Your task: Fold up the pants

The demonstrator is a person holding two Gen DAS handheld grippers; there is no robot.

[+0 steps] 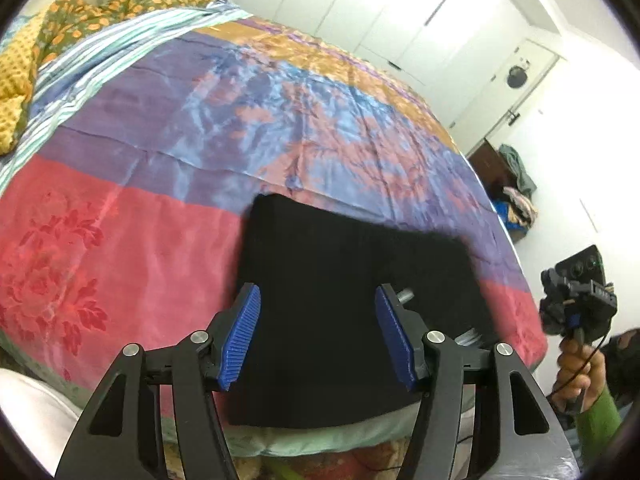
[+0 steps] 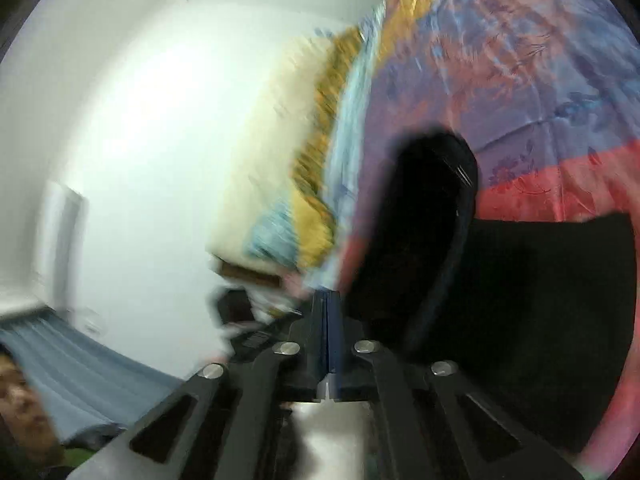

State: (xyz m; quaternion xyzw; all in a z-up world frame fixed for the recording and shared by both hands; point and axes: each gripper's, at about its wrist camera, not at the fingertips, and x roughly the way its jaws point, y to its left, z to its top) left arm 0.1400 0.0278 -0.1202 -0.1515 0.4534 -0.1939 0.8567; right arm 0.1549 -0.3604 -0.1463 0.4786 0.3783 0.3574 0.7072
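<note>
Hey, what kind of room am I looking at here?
Most likely a bedroom: a bed with a colourful bedspread, white wardrobe doors behind it, and folded black pants lying on the bed.

- Right wrist view smeared by motion blur; bedding (image 2: 320, 184) at the wall reduced to streaks.
- Black pants (image 2: 532, 300) cut off by the lens rim at right.
- Near edge of pants (image 1: 340, 304) partly hidden behind left gripper (image 1: 318, 336) arms.
- Clothes pile (image 1: 518, 196) in the corner too small to identify.
- Face (image 2: 20, 404) cropped at the frame edge.
</note>
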